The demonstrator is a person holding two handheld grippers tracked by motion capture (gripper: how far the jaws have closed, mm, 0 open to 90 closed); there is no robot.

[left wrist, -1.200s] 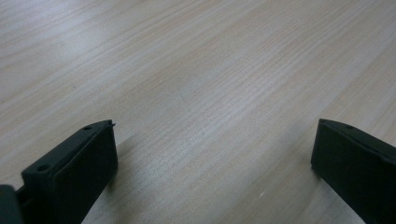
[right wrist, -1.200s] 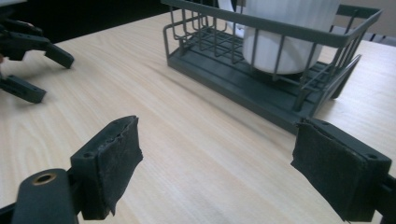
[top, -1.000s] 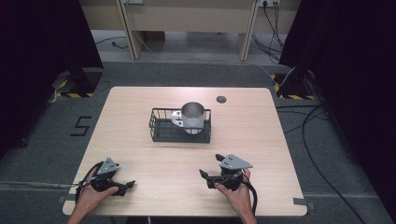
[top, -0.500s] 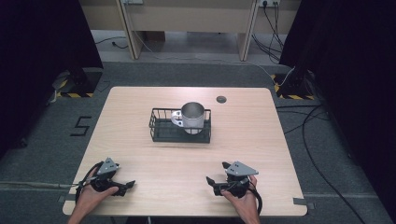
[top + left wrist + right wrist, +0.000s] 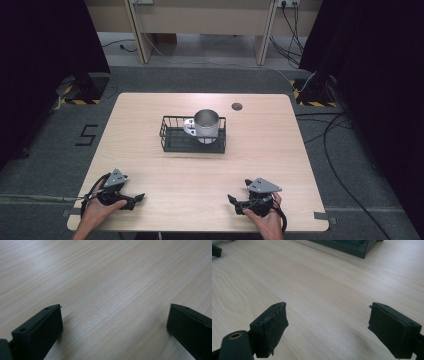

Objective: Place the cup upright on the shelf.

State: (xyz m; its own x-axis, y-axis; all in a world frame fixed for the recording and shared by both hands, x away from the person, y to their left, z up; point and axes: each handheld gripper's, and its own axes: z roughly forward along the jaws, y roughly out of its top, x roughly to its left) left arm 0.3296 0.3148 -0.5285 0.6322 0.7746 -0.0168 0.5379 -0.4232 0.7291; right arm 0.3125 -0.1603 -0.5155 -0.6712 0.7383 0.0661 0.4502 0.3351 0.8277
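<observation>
The right gripper [image 5: 234, 201] has slid back toward the near edge of the table [image 5: 260, 150] and a little to the right since the earlier frames, while the left gripper [image 5: 136, 199] has kept its place at the near left corner. The pale wooden table carries everything. Both claws rest low over its bare boards, each held in a hand at the near edge and well apart from the other.

In the left gripper view, the left gripper [image 5: 113, 322] stands wide open, with only wood grain between its black pads. In the right gripper view, the right gripper [image 5: 328, 320] is also spread wide and grips nothing; its left pad looks frayed at the edge.

A dark wire basket [image 5: 192, 147] sits at the middle of the table, toward the far side and well away from both claws. A silvery metal mug [image 5: 206, 125] stands upright in its right half, handle turned to the left. A small dark round disc [image 5: 237, 106] lies near the far edge.

In the right gripper view the basket [image 5: 344, 246] is cut off at the top edge. The mug's base is hidden behind the wires.
</observation>
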